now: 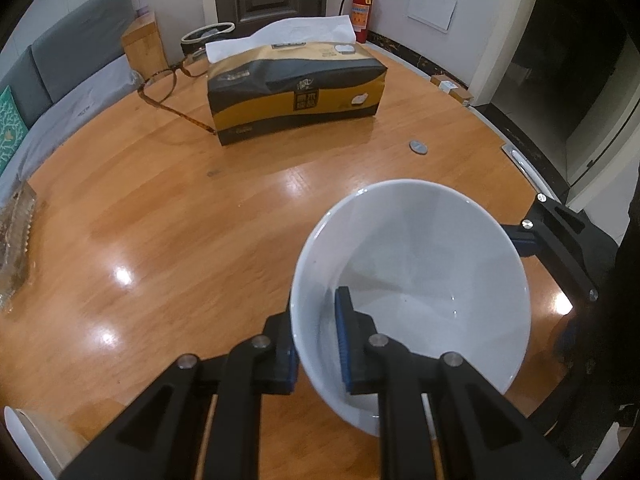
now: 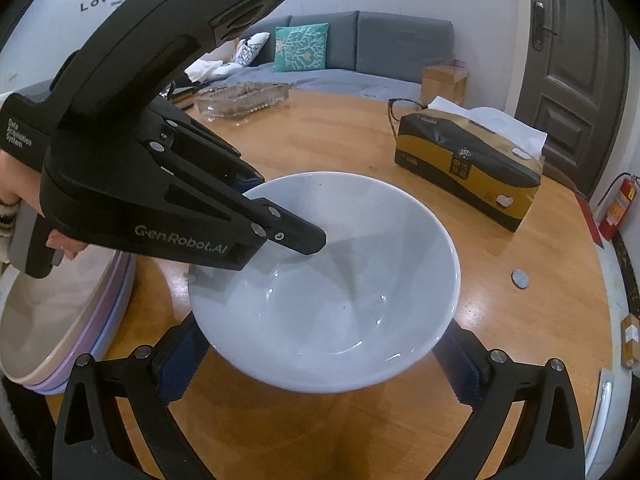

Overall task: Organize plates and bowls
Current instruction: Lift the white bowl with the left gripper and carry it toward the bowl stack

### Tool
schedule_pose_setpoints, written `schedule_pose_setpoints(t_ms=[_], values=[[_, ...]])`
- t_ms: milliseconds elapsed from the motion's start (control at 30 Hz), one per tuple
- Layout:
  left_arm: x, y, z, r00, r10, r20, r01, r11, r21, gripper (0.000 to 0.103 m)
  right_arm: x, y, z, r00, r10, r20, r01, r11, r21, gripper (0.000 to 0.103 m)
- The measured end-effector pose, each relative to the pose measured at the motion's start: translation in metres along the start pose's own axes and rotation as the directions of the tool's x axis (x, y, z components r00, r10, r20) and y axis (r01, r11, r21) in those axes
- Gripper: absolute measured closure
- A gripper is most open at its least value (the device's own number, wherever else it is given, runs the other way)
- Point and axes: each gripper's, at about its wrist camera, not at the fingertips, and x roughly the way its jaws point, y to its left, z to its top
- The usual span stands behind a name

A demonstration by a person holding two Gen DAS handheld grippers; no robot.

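Observation:
A white bowl [image 1: 416, 280] is held over the wooden table [image 1: 180, 220]. My left gripper [image 1: 316, 344] is shut on the bowl's rim, one finger inside and one outside. In the right wrist view the bowl [image 2: 328, 300] fills the middle, with the left gripper [image 2: 256, 200] clamped on its far left rim. My right gripper [image 2: 320, 360] is open, its fingers [image 2: 180, 364] on either side of the bowl's lower body; contact is not clear. A stack of plates [image 2: 60, 328] lies at the left table edge.
A tissue pack [image 1: 296, 88], glasses [image 1: 168, 84], a wooden box [image 1: 144, 44] and a coin [image 1: 418, 147] lie on the far half of the table. A glass dish [image 2: 244, 100] sits at the back left. A plate's edge [image 1: 24, 436] shows at the near left.

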Motion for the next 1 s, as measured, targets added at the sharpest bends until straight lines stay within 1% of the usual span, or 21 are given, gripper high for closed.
schedule_pose_setpoints(t_ms=[167,300,500,1000], values=[[-0.007,-0.002,-0.002,1.000,-0.011,0.014,0.010,1.000,0.004,0.090,-0.001,0.003,-0.001,1.000,-0.012,0.002,0.012,1.000,0.000,0.004],[-0.017,-0.005,-0.002,1.000,0.000,0.029,-0.001,1.000,0.017,0.090,-0.002,0.005,-0.001,1.000,-0.012,0.001,0.012,1.000,0.001,0.004],[-0.035,-0.007,-0.004,0.998,0.021,0.058,-0.022,0.999,0.023,0.090,-0.012,0.011,0.002,0.999,-0.011,0.030,0.011,1.000,0.002,0.004],[-0.079,0.005,-0.017,0.992,0.037,0.121,-0.039,0.999,0.017,0.090,-0.034,0.040,0.026,0.996,-0.027,0.079,0.030,0.999,-0.026,0.004]])
